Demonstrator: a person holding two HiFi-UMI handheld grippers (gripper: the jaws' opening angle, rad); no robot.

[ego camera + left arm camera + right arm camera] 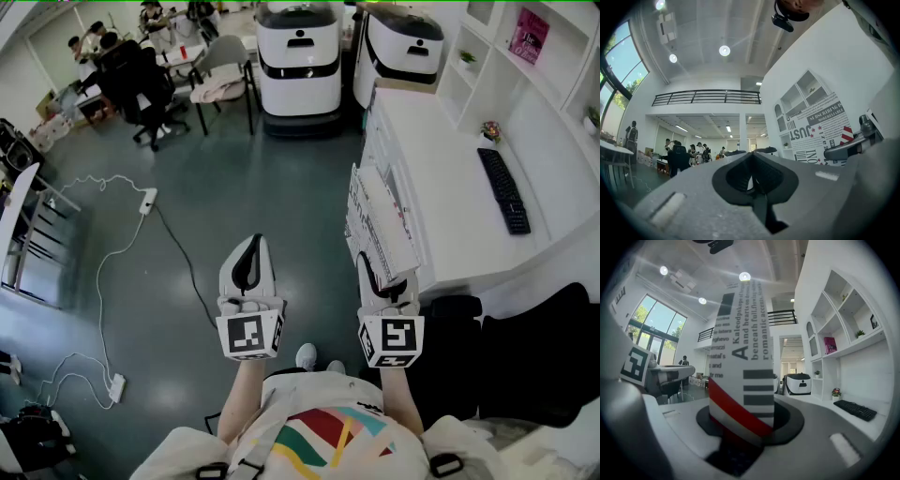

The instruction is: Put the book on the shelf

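To your right, the white wall shelf [553, 94] rises behind the long white desk [441, 169]. The book [380, 220], white with black lettering and a red stripe, is not on the shelf: it stands up out of your right gripper [380, 272] at the desk's left edge, with the jaws clamped on its lower end. Your left gripper [253, 246] hovers just beside the right one over the grey floor [281, 178], with its jaws together and nothing between them.

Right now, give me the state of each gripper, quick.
Left gripper: closed, nothing between its jaws.
Right gripper: closed on the book, gripping it at one end.
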